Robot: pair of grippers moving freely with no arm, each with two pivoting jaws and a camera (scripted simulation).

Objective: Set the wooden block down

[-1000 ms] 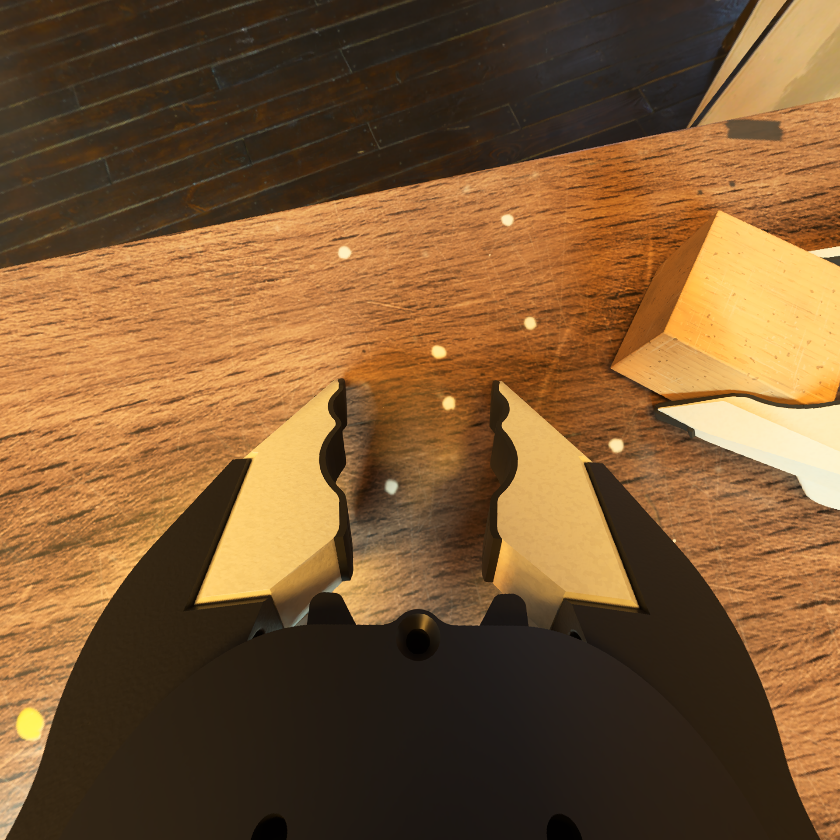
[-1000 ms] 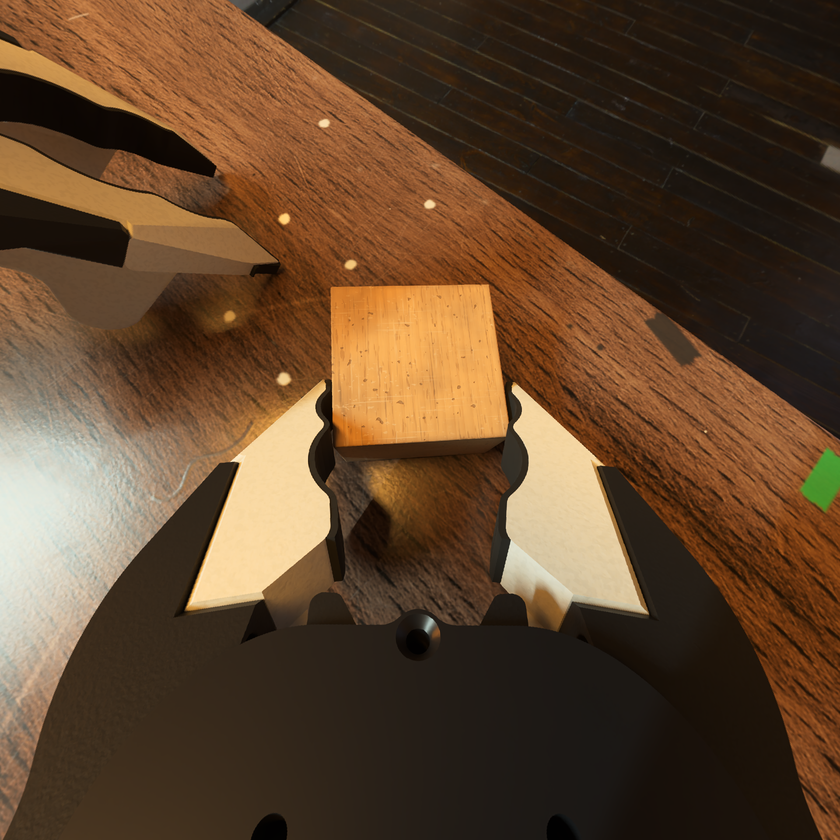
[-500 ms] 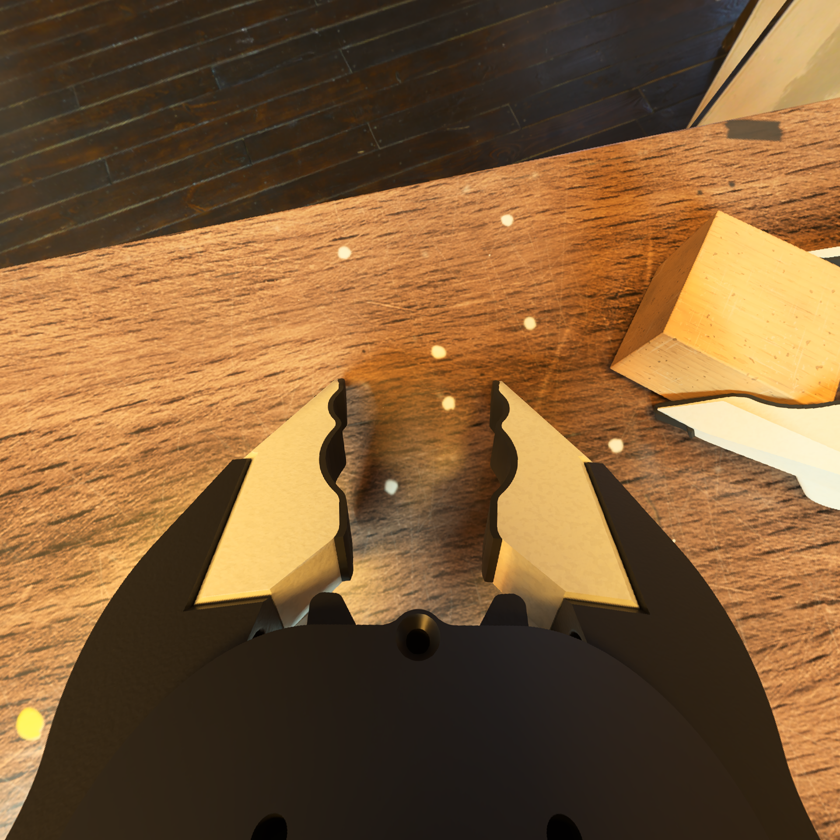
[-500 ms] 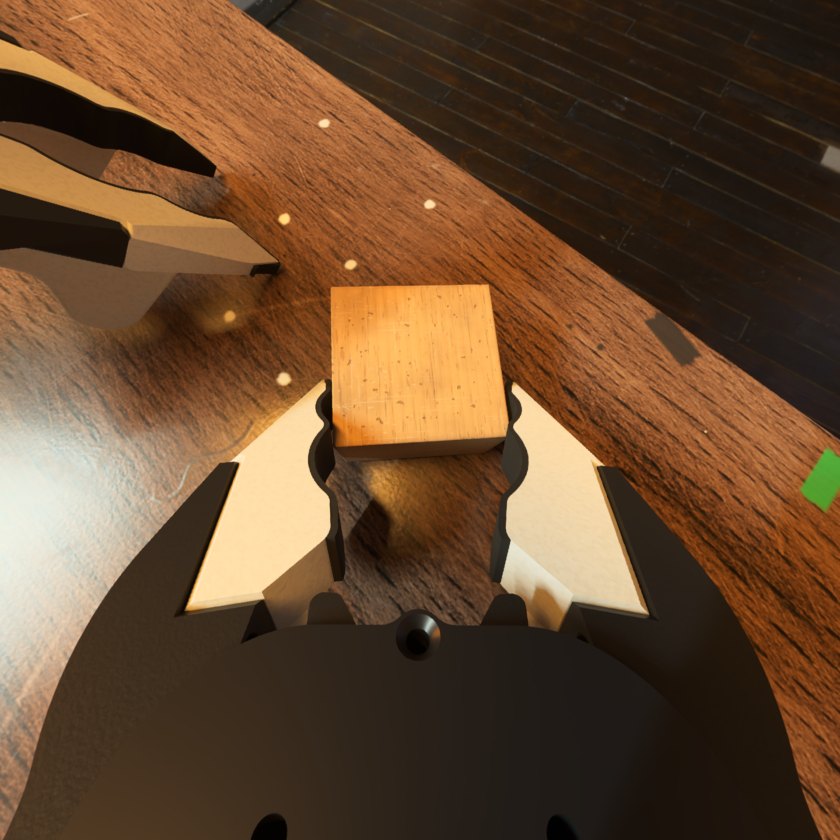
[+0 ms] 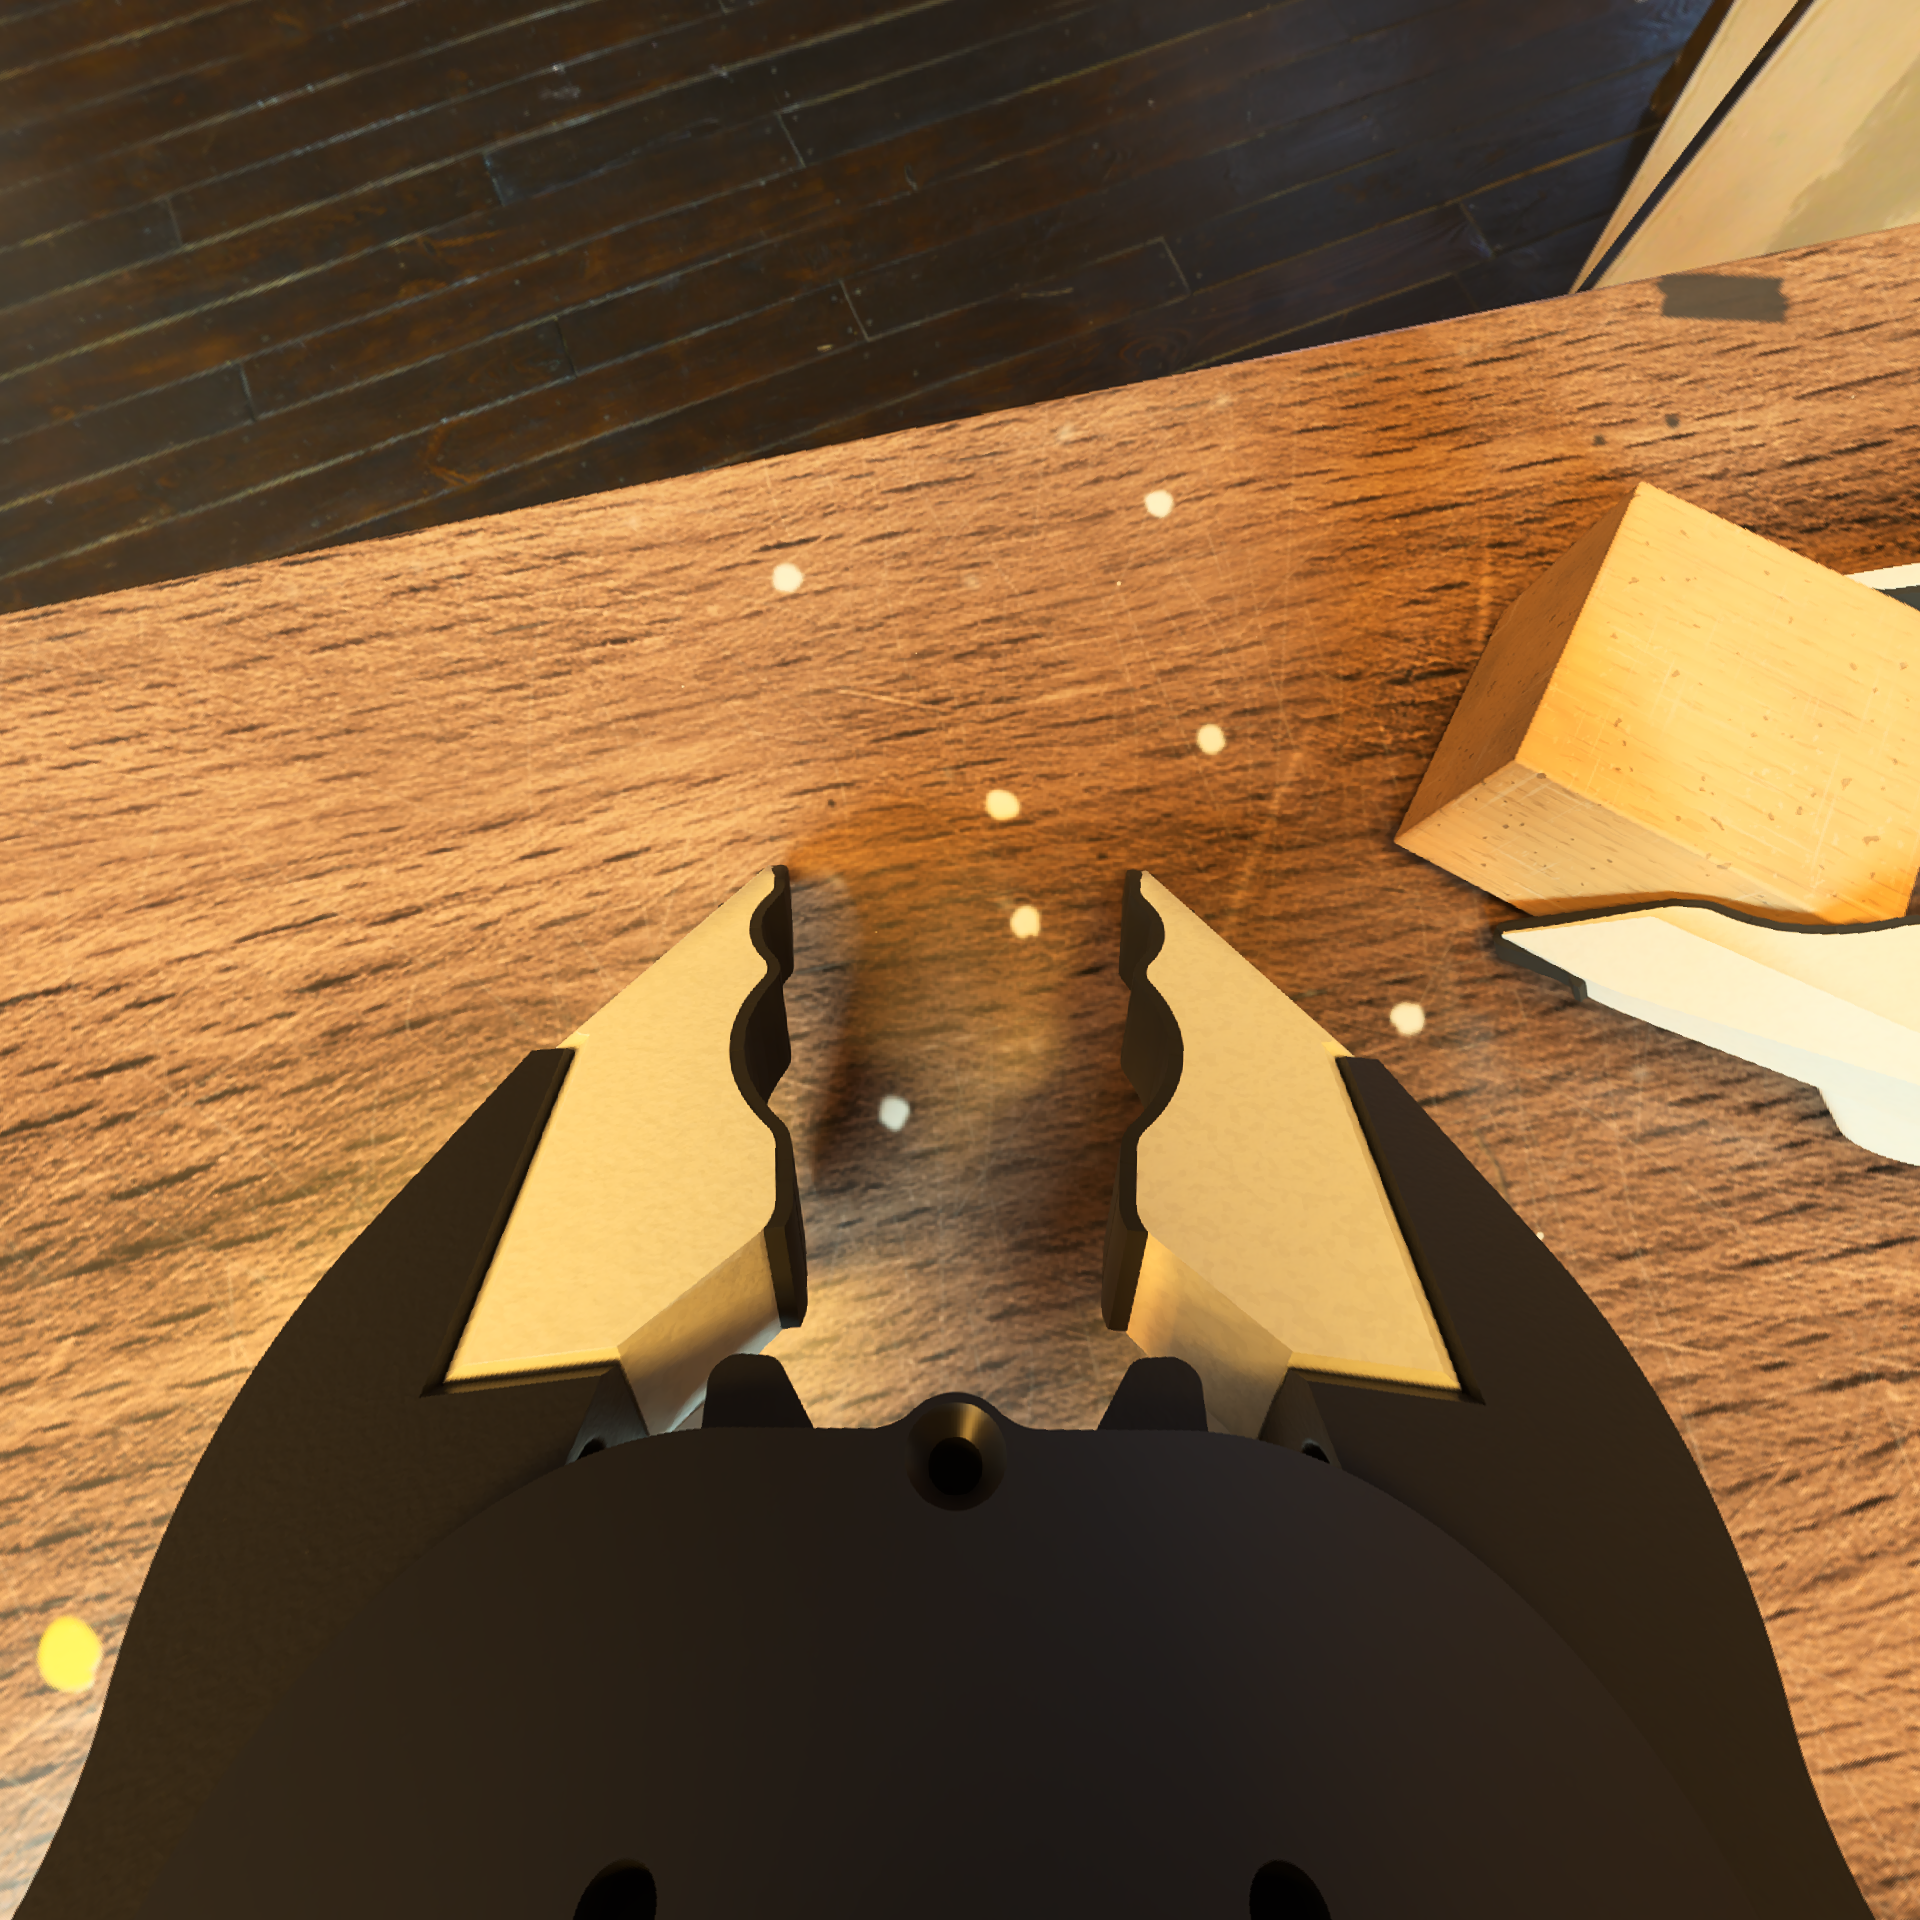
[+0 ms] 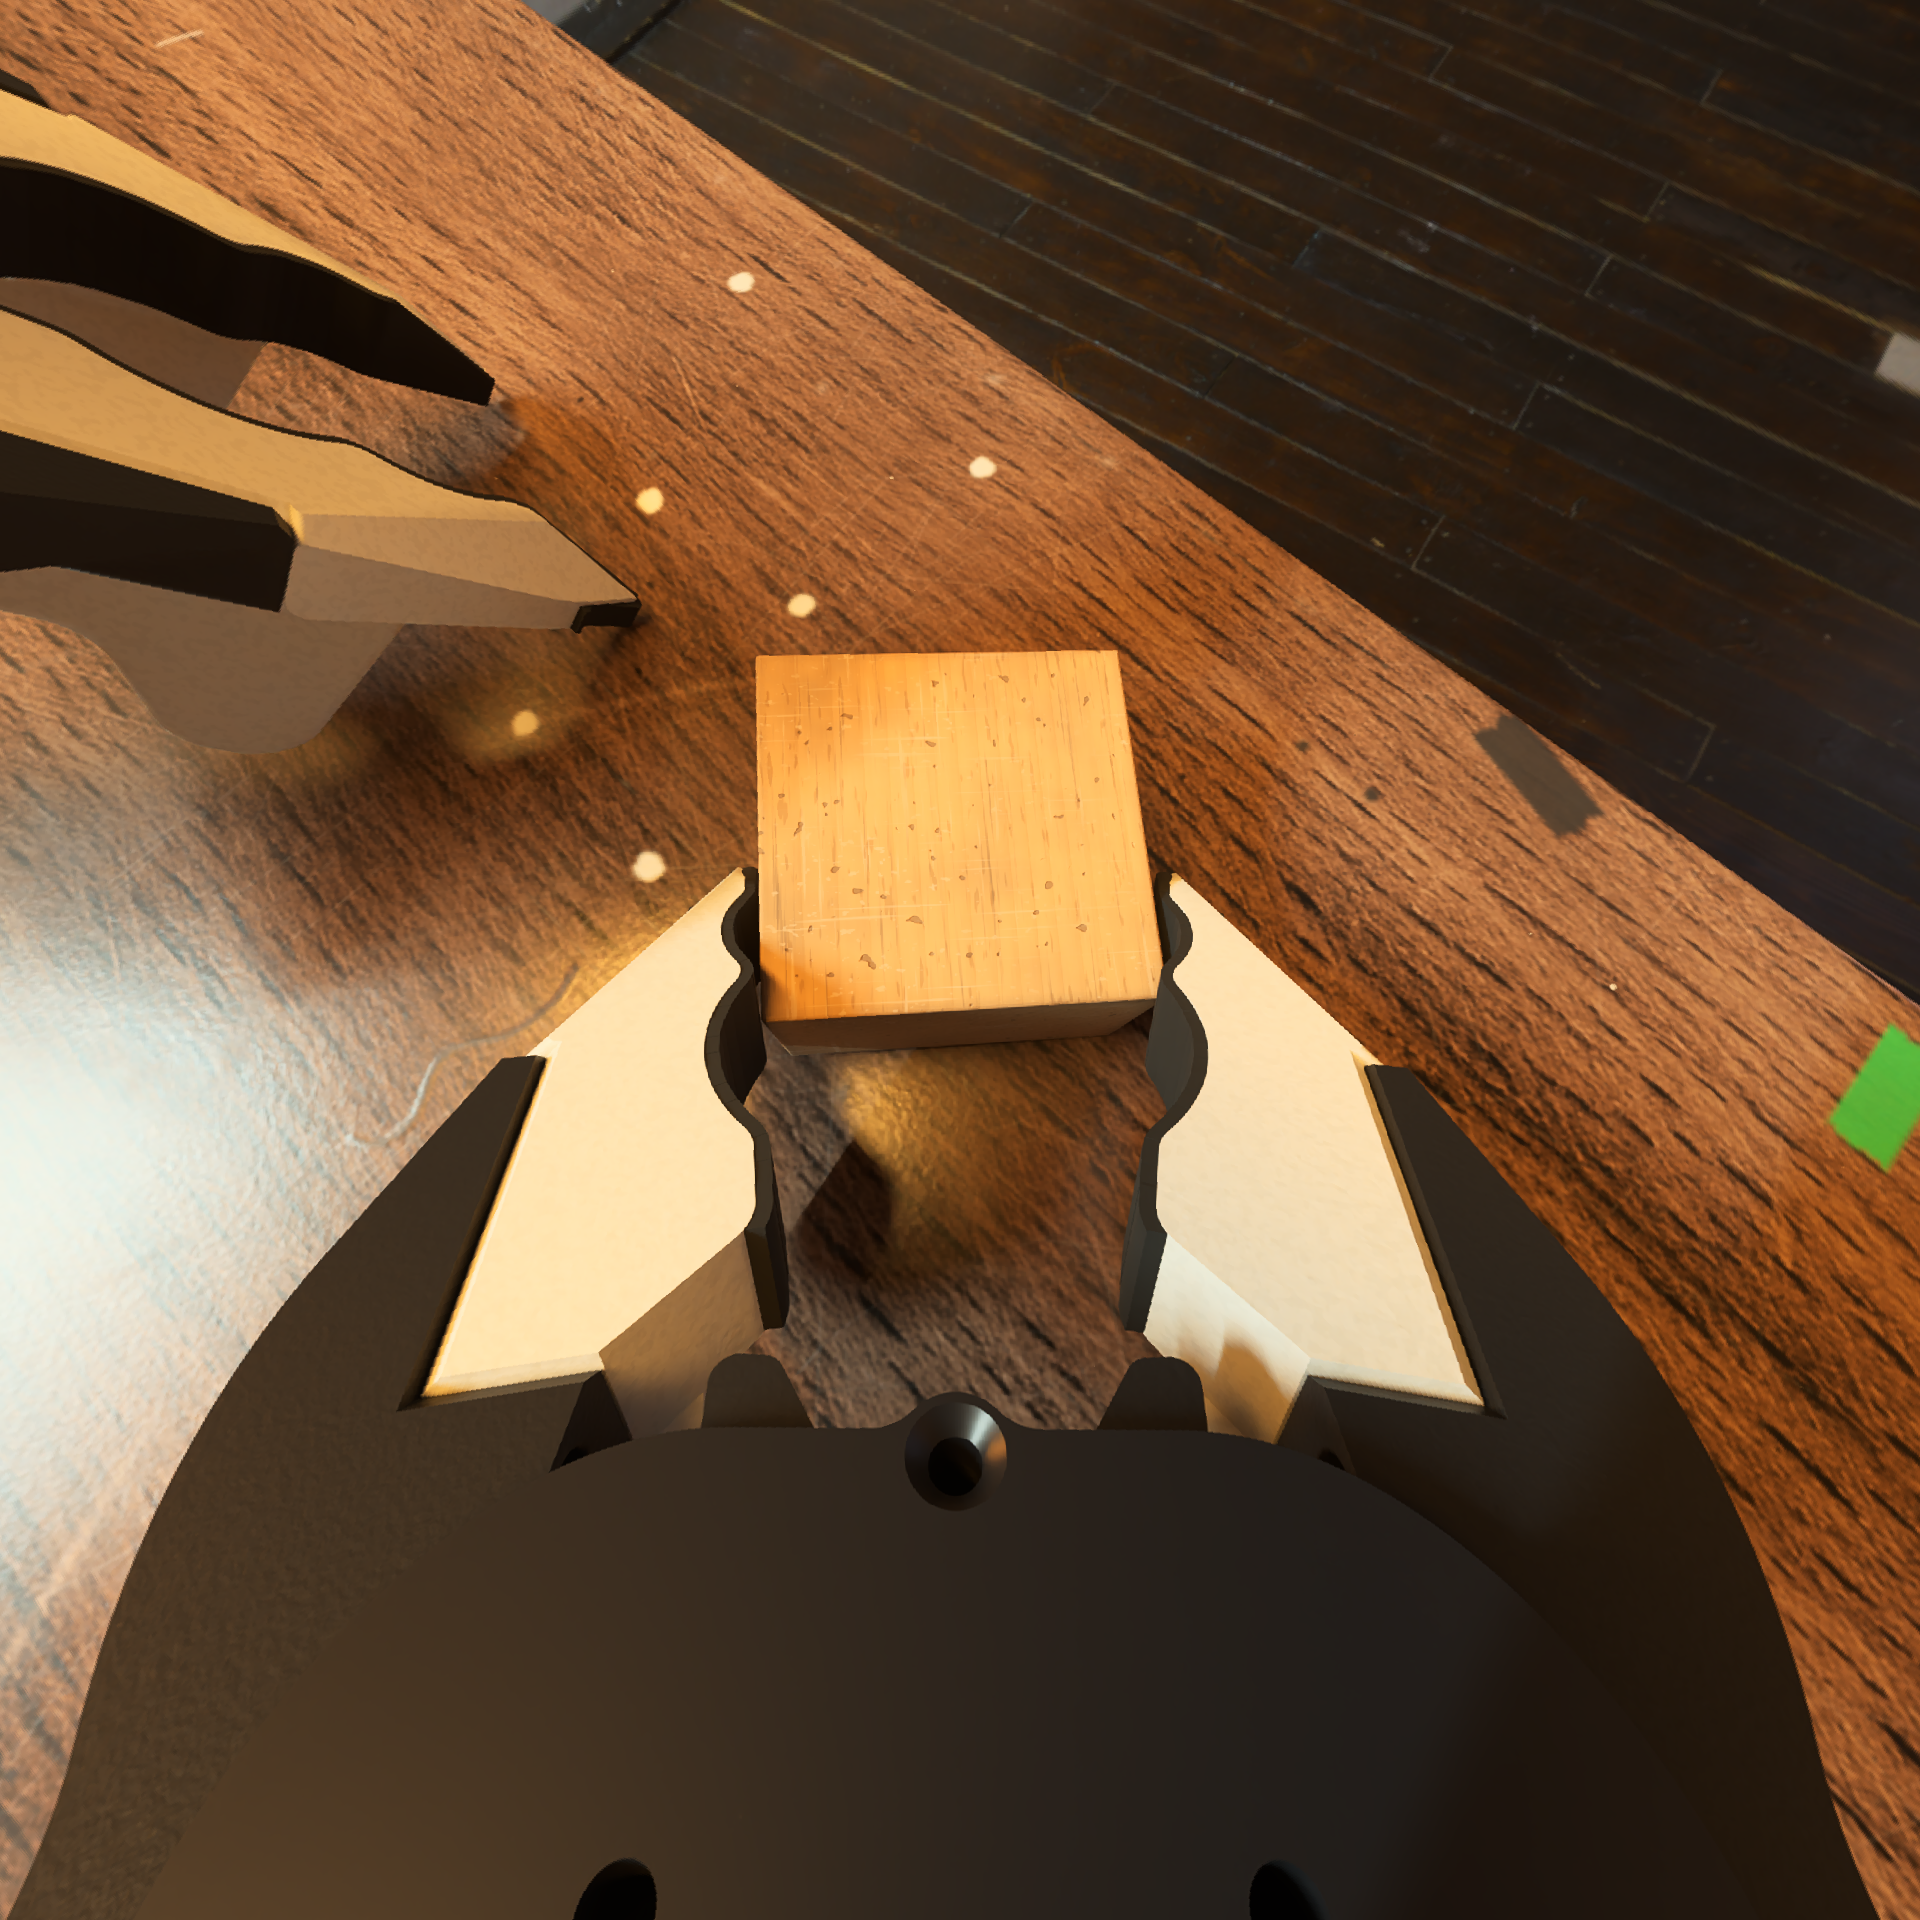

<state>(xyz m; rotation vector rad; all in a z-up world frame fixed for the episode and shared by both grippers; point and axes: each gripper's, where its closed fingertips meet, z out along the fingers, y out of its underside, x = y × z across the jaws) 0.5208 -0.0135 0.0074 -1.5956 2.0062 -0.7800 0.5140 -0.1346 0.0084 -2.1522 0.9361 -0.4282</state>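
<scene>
A pale wooden block [image 6: 951, 842] sits between the fingers of my right gripper [image 6: 956, 883]. Both pads press its sides. The block is low at the brown wooden table [image 6: 1351, 935]; I cannot tell whether it touches the top. In the left wrist view the block [image 5: 1704, 707] is at the right, with a right gripper finger [image 5: 1714, 987] in front of it. My left gripper [image 5: 956, 878] is open and empty, low over the table [image 5: 416, 831], to the left of the block. It also shows in the right wrist view [image 6: 312, 499].
The table's far edge runs just beyond both grippers, with dark plank floor [image 5: 623, 208] past it. Small pale dots mark the top. A green patch [image 6: 1881, 1096] and a dark patch [image 6: 1538, 774] lie near the edge. A pale panel [image 5: 1787, 125] stands off the table.
</scene>
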